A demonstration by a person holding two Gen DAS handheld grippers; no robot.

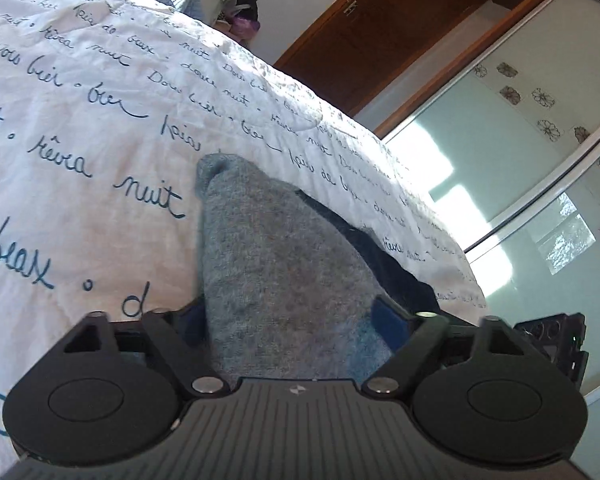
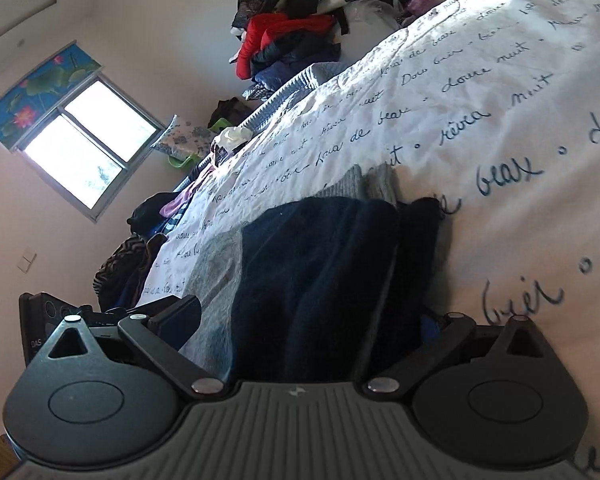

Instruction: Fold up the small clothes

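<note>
The white bedspread (image 1: 100, 128) is printed all over with dark blue handwritten French words; "nuit", "beax" and "rêvea" can be read at the left of the left wrist view, and "de beax" and "nuit" run across the upper right of the right wrist view. A small "DAS" shows on a black device (image 2: 40, 320) at the lower left of that view.

The bed's edge runs diagonally toward the frosted wardrobe doors (image 1: 520, 152) on the right of the left view; a wide stretch of bare spread lies open at the left. In the right view, a heap of clothes (image 2: 288, 36) is piled at the top centre, beyond the bed.

The left gripper (image 1: 296, 320) has grey sock (image 1: 268, 264) fabric filling the gap between its half-closed blue pads; whether they press it cannot be told. The right gripper (image 2: 312, 320) stands wide, with a navy garment (image 2: 316, 264) lying between its fingers, edged in grey, not clamped.
</note>
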